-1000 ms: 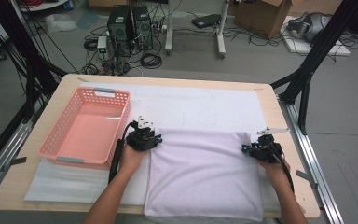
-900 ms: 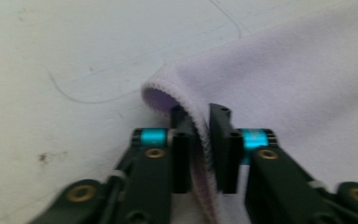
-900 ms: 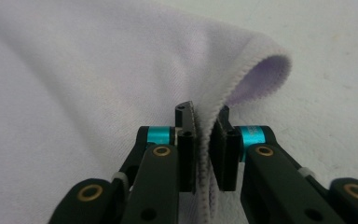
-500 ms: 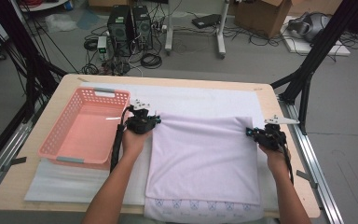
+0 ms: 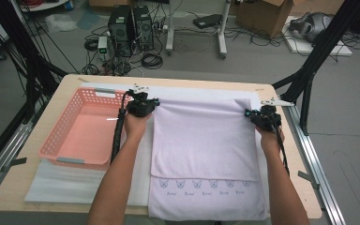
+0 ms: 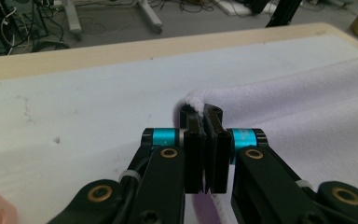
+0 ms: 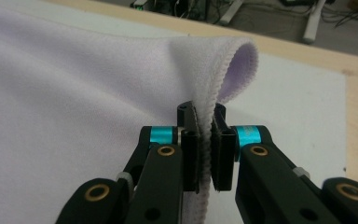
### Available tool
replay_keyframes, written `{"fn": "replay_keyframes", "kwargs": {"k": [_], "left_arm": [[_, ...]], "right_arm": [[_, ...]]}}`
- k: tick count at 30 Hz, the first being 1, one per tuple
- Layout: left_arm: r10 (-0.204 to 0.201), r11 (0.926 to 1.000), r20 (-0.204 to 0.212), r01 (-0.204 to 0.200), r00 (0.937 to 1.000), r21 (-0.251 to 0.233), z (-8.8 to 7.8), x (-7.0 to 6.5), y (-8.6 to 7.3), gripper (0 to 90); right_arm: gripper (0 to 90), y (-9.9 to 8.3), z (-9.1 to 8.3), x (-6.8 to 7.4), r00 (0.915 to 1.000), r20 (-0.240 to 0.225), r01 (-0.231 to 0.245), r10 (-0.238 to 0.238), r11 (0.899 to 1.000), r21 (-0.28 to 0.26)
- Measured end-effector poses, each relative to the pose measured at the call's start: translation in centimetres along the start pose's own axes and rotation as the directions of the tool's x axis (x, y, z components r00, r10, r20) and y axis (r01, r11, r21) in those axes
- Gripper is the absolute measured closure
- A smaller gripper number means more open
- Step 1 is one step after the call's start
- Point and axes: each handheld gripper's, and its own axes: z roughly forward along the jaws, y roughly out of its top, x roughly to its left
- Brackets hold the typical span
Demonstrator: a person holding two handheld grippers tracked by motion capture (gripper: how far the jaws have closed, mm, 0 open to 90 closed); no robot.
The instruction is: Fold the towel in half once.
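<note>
Towel (image 5: 201, 136) pinched at both far corners, one gripper on each.
Left gripper (image 6: 206, 122): jaws pressed together on the towel's fluffy corner edge, having just closed on it; cloth runs off to the jaws' right over the white mat (image 6: 74, 116). Right gripper (image 7: 206, 122): jaws clamped on the stitched hem, corner curling over above their tips, cloth spreading to their left. Folded towel lies on the table (image 5: 281, 93); pink basket (image 5: 84, 131) beside the left hand (image 5: 135, 125).
</note>
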Motion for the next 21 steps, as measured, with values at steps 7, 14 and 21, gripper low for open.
{"fn": "replay_keyframes", "kwargs": {"k": [7, 14, 21], "left_arm": [[-0.02, 0.9961, 0.025, 0.017, 0.9995, 0.086, 0.5, -0.2, -1.0, 67.9], [-0.036, 0.9933, 0.041, 0.031, 0.9985, 0.111, -0.6, -1.1, -2.2, 46.3], [-0.02, 0.9987, 0.064, 0.017, 0.9978, 0.047, -3.1, -2.3, -3.7, 45.7]], "right_arm": [[67.0, -0.1, 1.4, -0.1, 0.9984, 0.046, -0.035, 0.033, 0.998, 0.049], [58.1, -0.3, -0.2, -0.6, 0.9969, 0.04, -0.07, 0.068, 0.996, 0.058], [55.7, -1.1, -2.7, -0.2, 0.9979, -0.005, -0.064, 0.065, 0.996, 0.069]]}}
